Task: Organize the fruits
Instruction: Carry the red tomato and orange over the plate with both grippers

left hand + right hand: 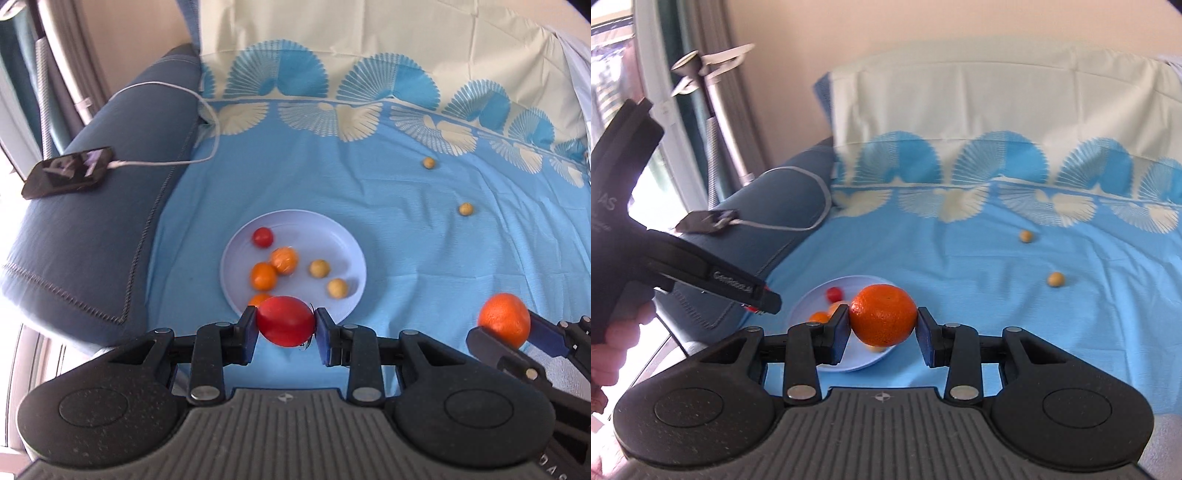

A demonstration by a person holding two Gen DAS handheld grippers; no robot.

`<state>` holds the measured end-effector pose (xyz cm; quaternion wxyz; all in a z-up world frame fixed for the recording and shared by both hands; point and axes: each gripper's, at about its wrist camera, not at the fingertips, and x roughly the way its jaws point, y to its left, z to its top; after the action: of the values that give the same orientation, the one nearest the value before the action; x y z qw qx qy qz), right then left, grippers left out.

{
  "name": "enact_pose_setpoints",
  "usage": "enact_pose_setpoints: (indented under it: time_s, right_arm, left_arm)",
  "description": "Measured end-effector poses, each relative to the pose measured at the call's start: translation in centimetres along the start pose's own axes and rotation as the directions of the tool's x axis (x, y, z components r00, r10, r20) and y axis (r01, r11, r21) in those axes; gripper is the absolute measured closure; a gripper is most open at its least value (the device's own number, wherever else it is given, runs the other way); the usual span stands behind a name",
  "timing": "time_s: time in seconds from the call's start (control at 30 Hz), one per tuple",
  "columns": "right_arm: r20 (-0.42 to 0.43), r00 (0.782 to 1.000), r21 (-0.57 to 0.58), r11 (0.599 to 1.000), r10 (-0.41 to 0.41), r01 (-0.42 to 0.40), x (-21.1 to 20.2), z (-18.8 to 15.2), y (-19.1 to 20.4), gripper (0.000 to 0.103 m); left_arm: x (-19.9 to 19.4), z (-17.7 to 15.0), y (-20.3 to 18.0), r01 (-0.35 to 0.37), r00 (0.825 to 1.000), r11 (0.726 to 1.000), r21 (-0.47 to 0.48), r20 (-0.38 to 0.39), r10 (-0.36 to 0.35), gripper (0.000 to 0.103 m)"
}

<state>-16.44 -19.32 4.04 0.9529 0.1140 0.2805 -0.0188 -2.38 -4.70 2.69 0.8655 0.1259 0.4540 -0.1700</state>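
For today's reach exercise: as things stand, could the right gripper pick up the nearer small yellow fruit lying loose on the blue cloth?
Probably not yet: the right gripper is shut on an orange. The cloth around the yellow fruit looks clear.

Glossy tomato (285, 320), dimpled orange (883, 319)

Black tongs (285, 334) with blue pads (325, 334), silver pivot screws, and a ribbed grey base.

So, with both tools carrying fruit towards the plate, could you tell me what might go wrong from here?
1. The plate already holds six fruits, so the red tomato or orange may knock one off.
2. Each round fruit is pinched only at its sides and could slip.
3. Both tools converge on one plate and may collide.
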Motion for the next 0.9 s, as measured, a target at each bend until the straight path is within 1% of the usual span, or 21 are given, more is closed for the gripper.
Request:
enact_pose_setpoints:
  time_s: [0.1, 0.2, 0.33, 0.5, 0.9]
  right_arm:
    - [0.001, 1.0, -0.065, 0.997, 0.027, -0.027, -1.0, -0.4, 2.4, 0.063]
    - [0.014, 0.999, -0.099, 0.994, 0.043, -0.041, -1.9, -0.5, 3.8, 0.063]
    - [0.03, 0.998, -0.151, 0.987, 0.058, -0.053, -3.2, -0.9, 5.2, 0.063]
    - [0.047, 0.997, -0.209, 0.977, 0.058, -0.047, -4.7, -1.4, 6.1, 0.063]
    - [0.061, 0.998, -0.2, 0.98, 0.031, -0.018, -5.9, -1.9, 6.1, 0.063]
  left_arm:
    - [-1.4, -1.5, 1.5, 0.001, 1.0, 0.999, -0.04, 0.015, 0.0, 0.067]
    - [-2.7, -3.2, 2.6, 0.004, 1.0, 0.998, -0.07, 0.03, -0.002, 0.067]
    - [-4.0, -4.6, 3.3, 0.005, 0.998, 0.996, -0.087, 0.061, 0.0, 0.067]
    - [-5.1, -5.4, 3.5, 0.023, 0.996, 0.994, -0.107, 0.083, -0.014, 0.067]
    - [-5.9, -6.0, 3.1, 0.038, 0.994, 0.994, -0.101, 0.107, -0.028, 0.067]
